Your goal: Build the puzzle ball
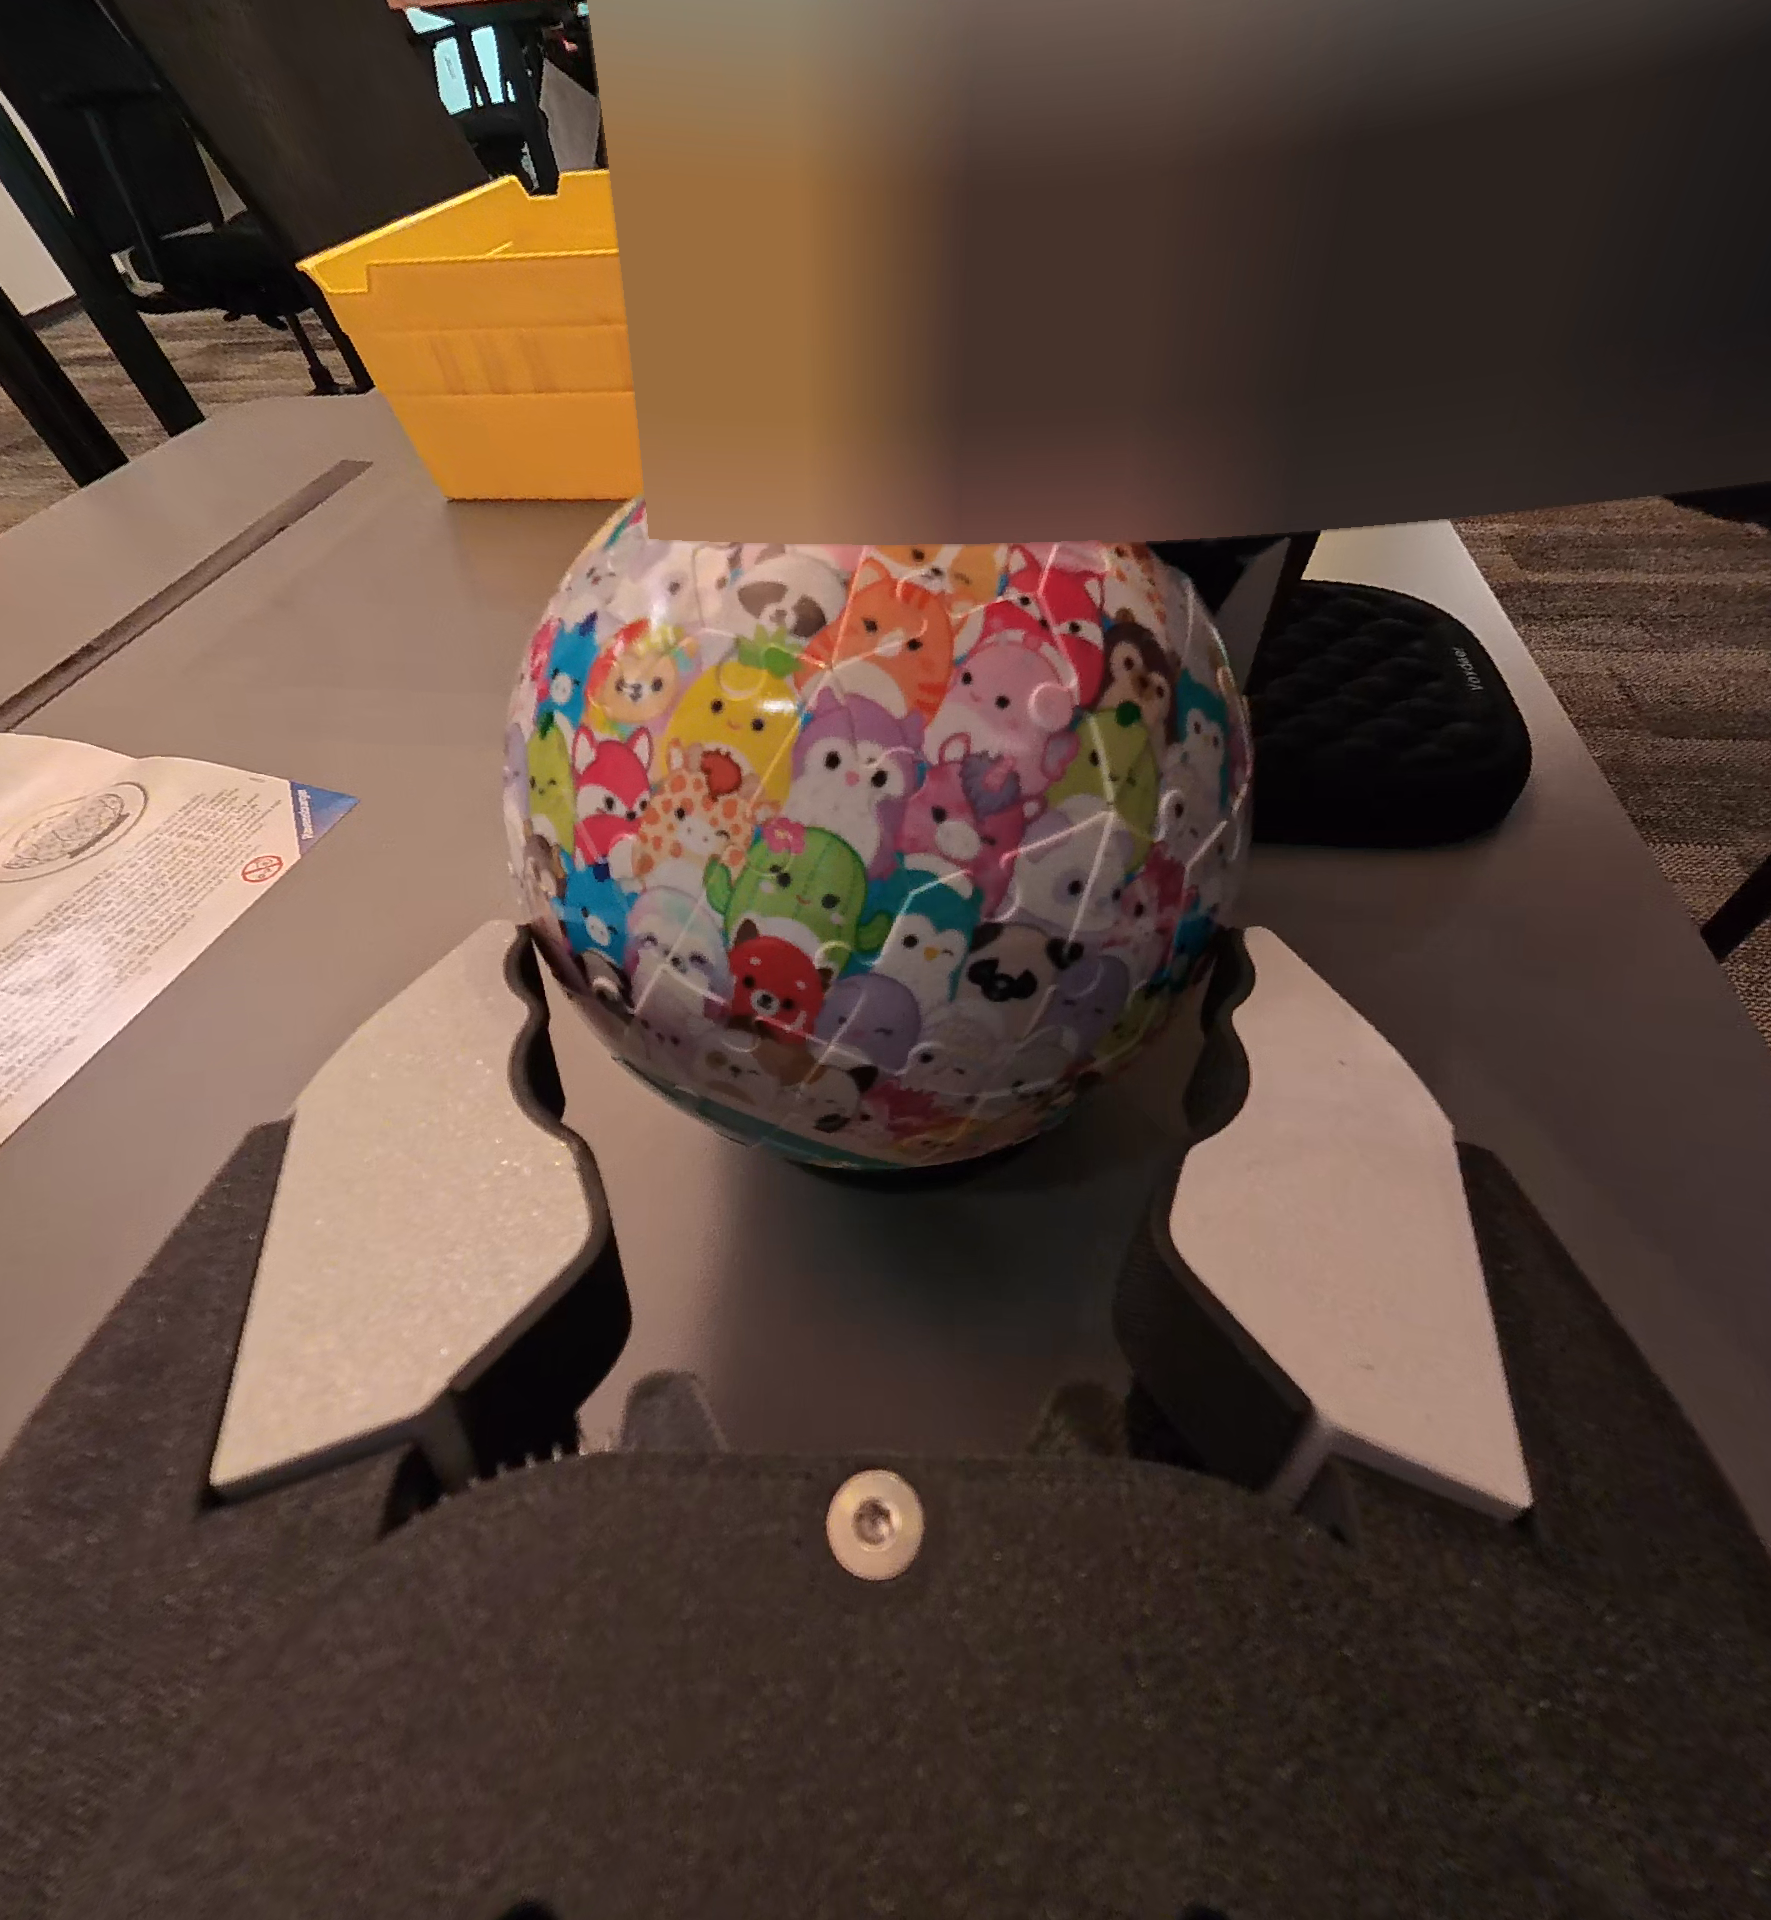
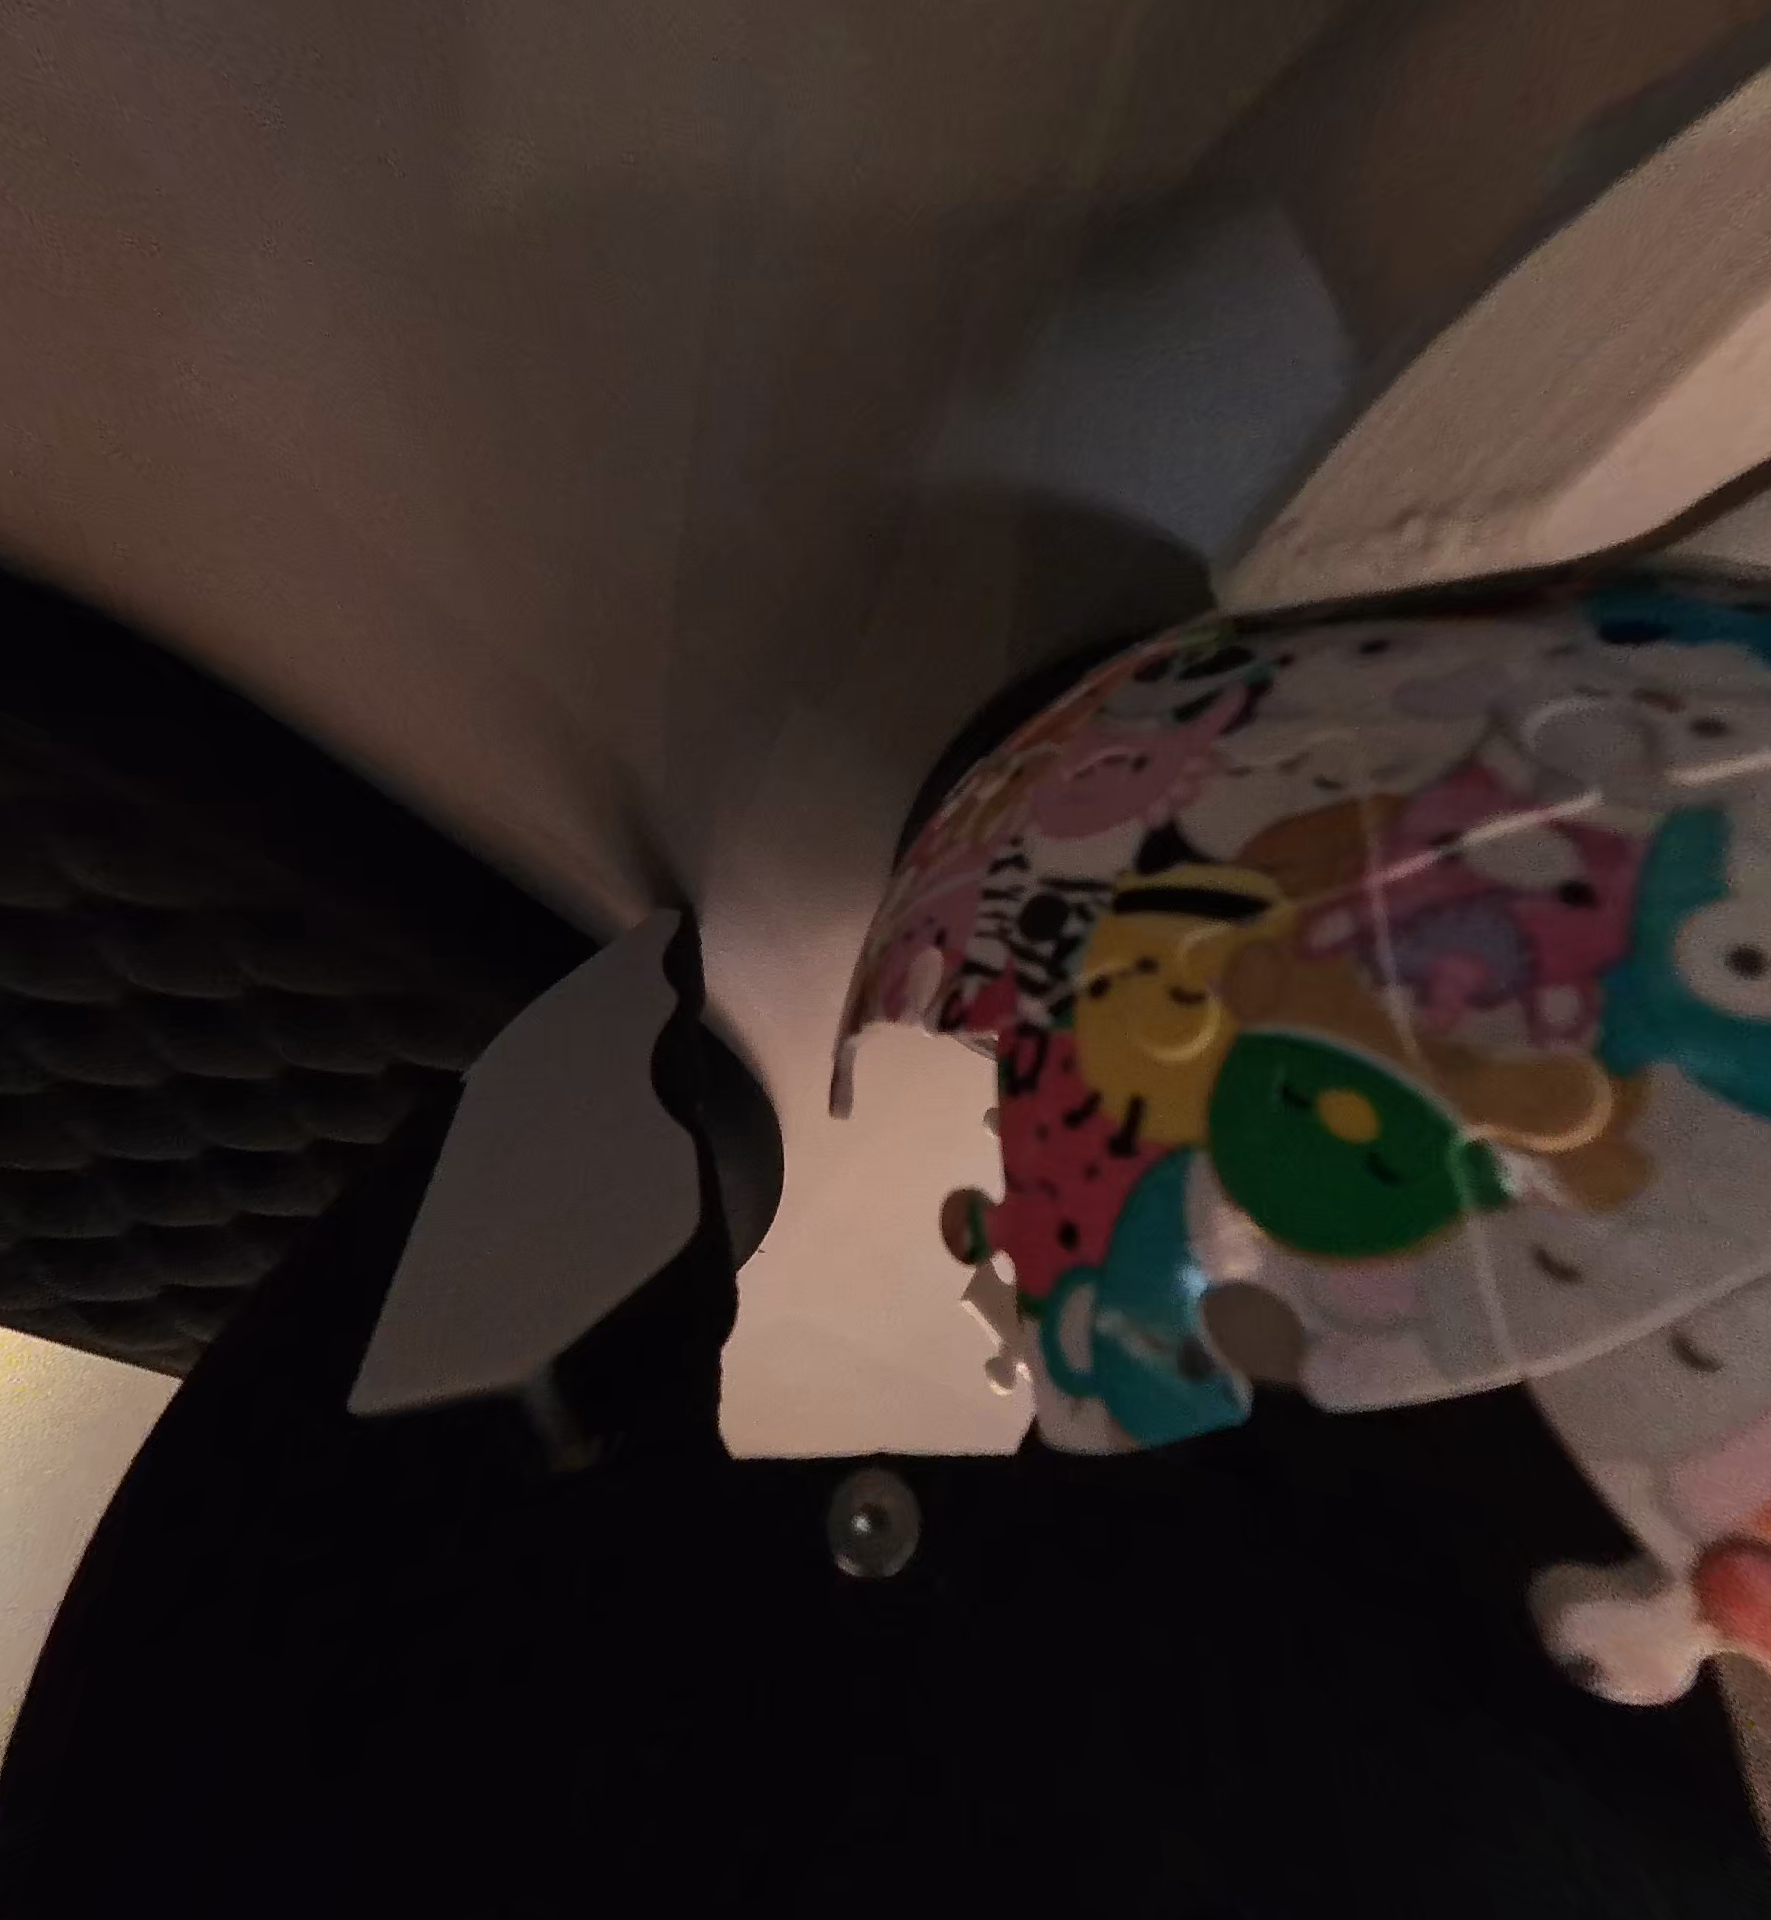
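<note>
Left wrist view: left gripper (image 1: 876, 977) jaws spread wide, tips flanking the puzzle ball (image 1: 876, 831) at frame centre, on a dark base on the grey table (image 1: 1380, 987). Instruction sheet (image 1: 81, 914) left, yellow bin (image 1: 507, 353) upper left, black pad (image 1: 1390, 727) right. Right gripper (image 2: 860, 1091) (blurred): only one finger (image 2: 548, 1174) shows, so I cannot tell; ball's jagged open edge close.

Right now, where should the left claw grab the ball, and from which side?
Probably across its widest band, coming in level from the near side. The ball sits upright on the table and curves away above and below, so fingers set higher or lower would likely slip. The left claw is open, with its tips flanking the lower sides.
</note>
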`<state>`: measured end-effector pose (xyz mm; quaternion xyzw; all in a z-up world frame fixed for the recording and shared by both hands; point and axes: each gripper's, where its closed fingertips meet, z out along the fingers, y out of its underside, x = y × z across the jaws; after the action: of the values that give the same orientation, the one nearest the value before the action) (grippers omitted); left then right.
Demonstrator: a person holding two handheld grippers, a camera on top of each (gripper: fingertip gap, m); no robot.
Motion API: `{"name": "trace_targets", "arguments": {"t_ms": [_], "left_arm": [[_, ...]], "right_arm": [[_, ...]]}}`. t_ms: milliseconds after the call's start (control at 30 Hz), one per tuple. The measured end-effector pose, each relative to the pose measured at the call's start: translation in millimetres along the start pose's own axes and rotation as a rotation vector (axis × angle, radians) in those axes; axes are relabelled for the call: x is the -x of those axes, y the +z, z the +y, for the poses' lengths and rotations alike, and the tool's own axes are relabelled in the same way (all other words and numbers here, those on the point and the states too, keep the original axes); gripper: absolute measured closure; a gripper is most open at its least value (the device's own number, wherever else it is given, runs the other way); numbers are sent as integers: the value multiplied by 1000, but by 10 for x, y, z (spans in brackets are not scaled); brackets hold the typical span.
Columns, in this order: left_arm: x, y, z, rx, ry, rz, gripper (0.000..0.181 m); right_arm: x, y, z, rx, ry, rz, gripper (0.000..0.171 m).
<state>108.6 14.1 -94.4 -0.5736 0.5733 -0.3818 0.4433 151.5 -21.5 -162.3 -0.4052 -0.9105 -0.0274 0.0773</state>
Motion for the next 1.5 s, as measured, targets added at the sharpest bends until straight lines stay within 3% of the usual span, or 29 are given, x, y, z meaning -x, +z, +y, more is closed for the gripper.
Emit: {"name": "trace_targets", "arguments": {"t_ms": [33, 233, 933, 1500], "left_arm": [[1, 0, 0, 0, 0, -1, 63], [0, 6, -1, 1, 1, -1, 63], [-9, 15, -14, -2, 6, 0, 64], [-8, 11, -25, -9, 5, 0, 66]], "right_arm": [[3, 3, 4, 1, 1, 1, 104], [34, -26, 38, 22, -10, 13, 109], [-37, -166, 139, 50, -42, 160, 157], [-13, -242, 209, 87, -27, 162, 160]]}}
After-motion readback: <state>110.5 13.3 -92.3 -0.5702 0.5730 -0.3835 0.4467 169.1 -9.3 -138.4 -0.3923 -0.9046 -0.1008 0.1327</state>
